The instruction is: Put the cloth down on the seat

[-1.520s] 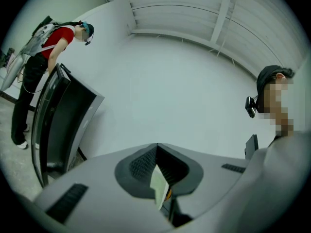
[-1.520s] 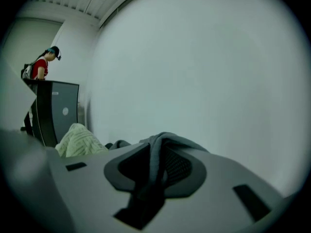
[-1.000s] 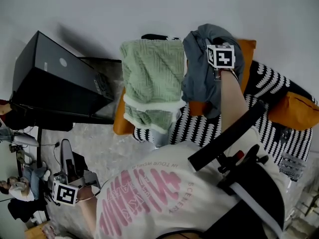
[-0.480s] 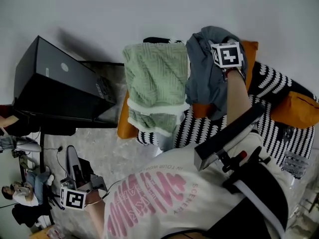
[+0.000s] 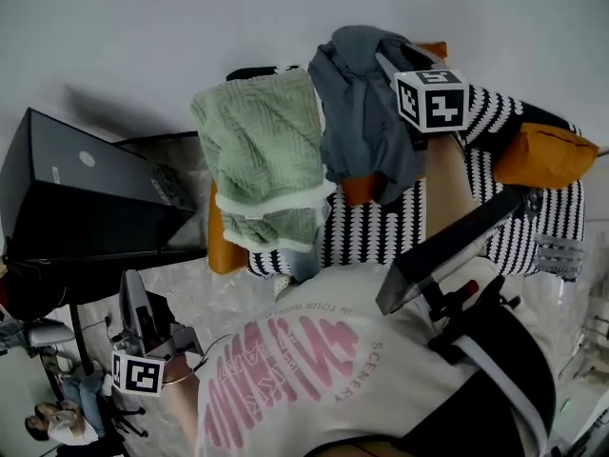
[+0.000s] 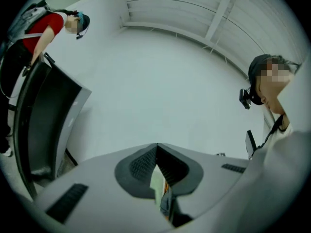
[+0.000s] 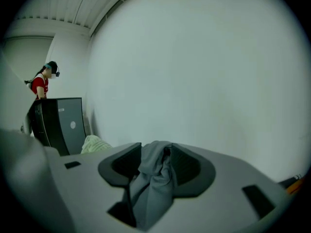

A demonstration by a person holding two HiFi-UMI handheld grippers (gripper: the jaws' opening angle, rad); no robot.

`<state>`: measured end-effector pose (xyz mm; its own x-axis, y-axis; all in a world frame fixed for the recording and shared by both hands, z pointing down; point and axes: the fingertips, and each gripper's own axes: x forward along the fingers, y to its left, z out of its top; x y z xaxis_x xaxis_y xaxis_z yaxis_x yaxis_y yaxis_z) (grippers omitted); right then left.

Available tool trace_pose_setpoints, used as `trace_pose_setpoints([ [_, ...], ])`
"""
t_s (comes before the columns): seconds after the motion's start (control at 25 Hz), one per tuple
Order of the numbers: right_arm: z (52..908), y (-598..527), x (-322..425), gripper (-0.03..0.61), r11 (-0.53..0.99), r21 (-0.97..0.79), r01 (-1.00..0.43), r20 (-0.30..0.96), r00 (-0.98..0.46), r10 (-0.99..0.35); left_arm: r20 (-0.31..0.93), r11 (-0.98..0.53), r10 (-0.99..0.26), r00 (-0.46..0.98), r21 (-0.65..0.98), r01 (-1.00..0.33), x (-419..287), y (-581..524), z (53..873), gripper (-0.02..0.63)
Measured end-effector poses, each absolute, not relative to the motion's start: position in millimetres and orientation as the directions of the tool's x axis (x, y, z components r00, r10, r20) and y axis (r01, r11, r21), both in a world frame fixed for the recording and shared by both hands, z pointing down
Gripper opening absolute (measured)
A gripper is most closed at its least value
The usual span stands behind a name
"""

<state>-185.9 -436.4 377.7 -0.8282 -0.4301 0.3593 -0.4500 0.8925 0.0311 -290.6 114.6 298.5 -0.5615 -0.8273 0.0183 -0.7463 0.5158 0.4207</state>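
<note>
The grey cloth (image 5: 362, 112) is bunched over the top of the seat (image 5: 381, 236), a black-and-white striped cushion, just right of a green towel (image 5: 262, 150). My right gripper (image 5: 404, 74) reaches into the cloth from the right. In the right gripper view its jaws (image 7: 155, 152) stand wide apart, and the cloth (image 7: 153, 188) hangs loosely in the gap without being squeezed. My left gripper (image 5: 133, 298) hangs low at the left, away from the seat. In the left gripper view its tips (image 6: 156, 147) meet, with nothing between them.
A black cabinet (image 5: 86, 198) stands left of the seat. Orange cushions (image 5: 538, 150) lie on the right of the seat and an orange edge (image 5: 221, 246) shows under the towel. A white wall (image 5: 190, 36) runs behind. People stand far off (image 7: 43, 81).
The head view has swung, so seat and towel sit further left. The right gripper and grey cloth stay at the seat's top beside the towel. The left gripper stays low.
</note>
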Motion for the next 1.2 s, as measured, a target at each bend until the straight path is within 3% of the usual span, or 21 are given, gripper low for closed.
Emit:
trace_pose_setpoints([
  [0.08, 368.8, -426.1, -173.3, 0.186, 0.886, -0.006, -0.464, 0.324, -0.839, -0.437, 0.014, 0.453, -0.87, -0.492, 0.418, -0.788, -300.2, 96.1, 300.6, 0.008],
  [0.2, 363.7, -415.5, -139.0, 0.083, 0.838, -0.071, -0.541, 0.297, -0.813, -0.5, -0.006, 0.31, -0.937, -0.349, 0.446, -0.84, -316.8, 59.8, 304.9, 0.008],
  [0.32, 366.1, -393.3, -121.9, 0.04, 0.816, -0.144, -0.559, 0.285, -0.814, -0.507, -0.041, 0.201, -0.969, -0.243, 0.441, -0.875, -323.2, 36.3, 295.9, 0.008],
  [0.76, 387.1, -296.2, -91.7, 0.023, 0.762, -0.202, -0.615, 0.304, -0.779, -0.548, -0.058, -0.142, -0.99, 0.13, 0.382, -0.913, -294.6, -30.0, 287.3, 0.008],
  [1.2, 423.7, -180.4, -78.6, 0.018, 0.681, -0.464, -0.566, 0.302, -0.824, -0.479, 0.017, -0.328, -0.928, 0.372, 0.435, -0.839, -257.4, -42.5, 330.0, 0.008],
])
